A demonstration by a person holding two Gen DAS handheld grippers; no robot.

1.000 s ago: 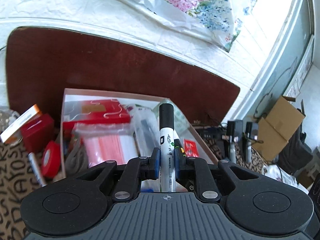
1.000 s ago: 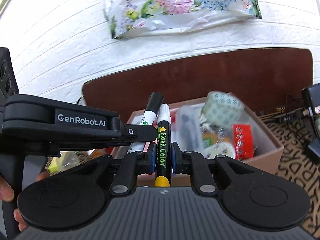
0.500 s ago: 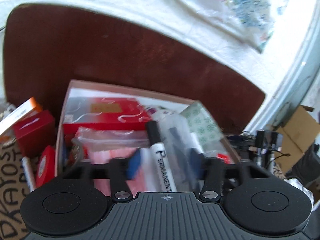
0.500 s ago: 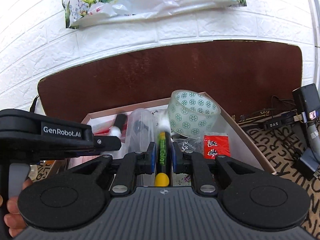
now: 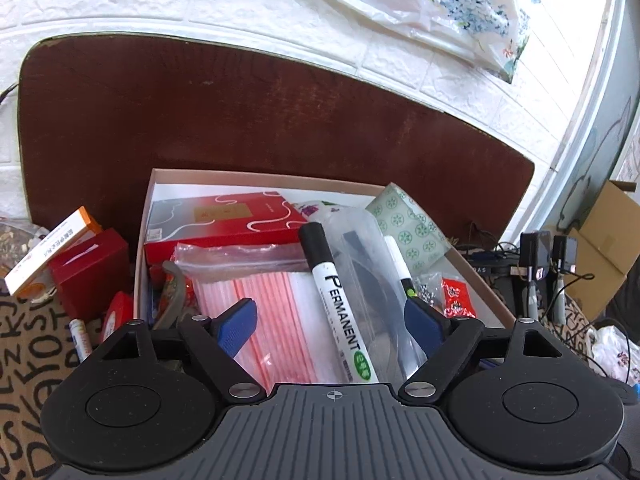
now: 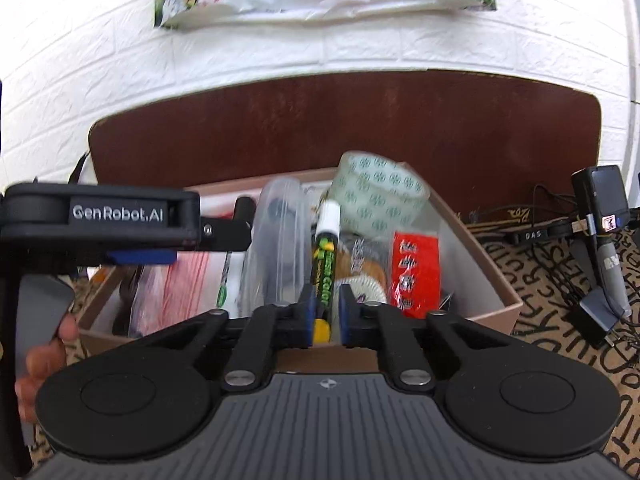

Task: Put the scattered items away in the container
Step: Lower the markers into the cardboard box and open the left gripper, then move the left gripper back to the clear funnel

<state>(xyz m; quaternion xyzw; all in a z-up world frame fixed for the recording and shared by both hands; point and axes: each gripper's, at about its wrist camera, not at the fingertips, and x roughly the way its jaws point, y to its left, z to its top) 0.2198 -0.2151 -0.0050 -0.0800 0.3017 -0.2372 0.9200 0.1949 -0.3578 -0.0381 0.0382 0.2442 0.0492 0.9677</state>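
Markers are going into the cardboard box [image 5: 145,216] together. The left gripper [image 5: 334,320] has just spread its jaws wide, leaving the permanent marker [image 5: 338,300] lying loose on the bagged things inside. The right gripper [image 6: 323,312] hangs over the box's near wall, pinching the Flash Color pen [image 6: 325,268], presumably to drop it alongside.
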